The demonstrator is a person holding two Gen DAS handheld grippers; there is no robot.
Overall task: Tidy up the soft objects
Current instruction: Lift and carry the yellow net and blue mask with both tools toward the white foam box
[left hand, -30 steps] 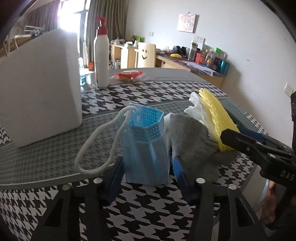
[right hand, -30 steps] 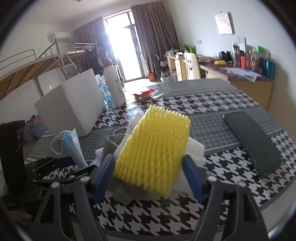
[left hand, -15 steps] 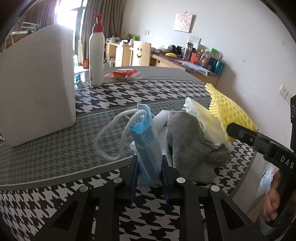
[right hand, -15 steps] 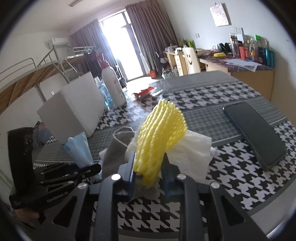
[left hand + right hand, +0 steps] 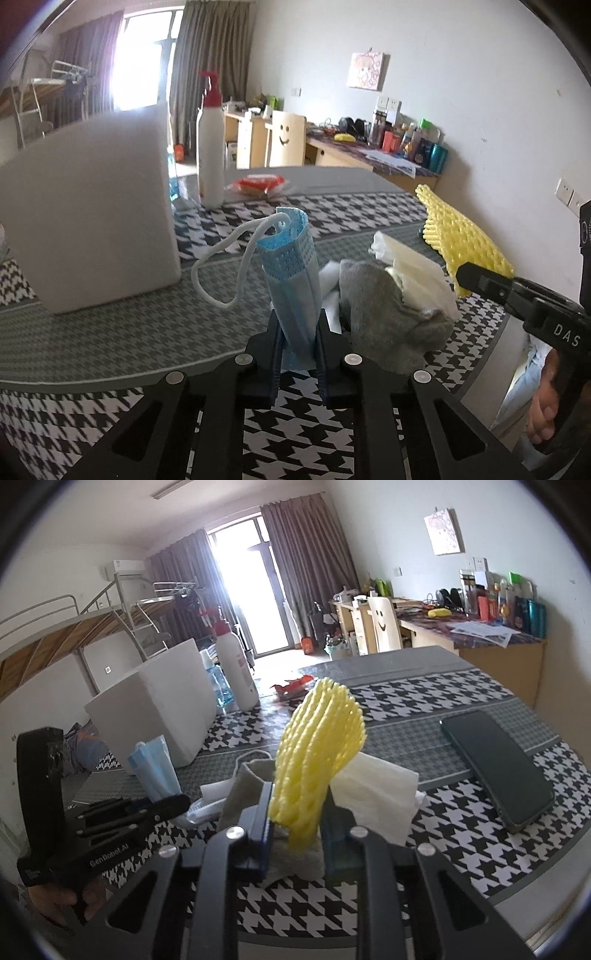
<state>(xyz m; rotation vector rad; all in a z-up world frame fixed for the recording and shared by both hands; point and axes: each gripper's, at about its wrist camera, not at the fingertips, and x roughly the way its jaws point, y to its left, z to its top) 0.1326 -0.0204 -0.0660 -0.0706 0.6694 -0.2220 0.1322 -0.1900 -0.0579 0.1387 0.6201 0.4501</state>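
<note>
Left claw: my left gripper (image 5: 297, 347) is clamped on the blue face mask (image 5: 291, 273); its jaws have just been closing, and the mask stands pinched upright between them.
Right claw: my right gripper (image 5: 297, 823) is clamped on the yellow foam net (image 5: 317, 753), squeezed narrow between the pads, jaws closing a moment ago as well.
Risk, left: the mask's white ear loop (image 5: 221, 266) dangles loose toward the white foam block (image 5: 88, 214); I judge it could snag there or drag if I swing that way.
Risk, right: the net is springy and held only at its lower end, so it may slip out.
Risk, pile: the grey cloth (image 5: 384, 314) and white tissue (image 5: 373, 794) lie touching both held items; lifting could drag them off the near edge of the table (image 5: 443, 830).
Where things lie: the pile sits near the table's front edge, between my two claws; the black phone (image 5: 495, 764) rests toward the right edge.
</note>
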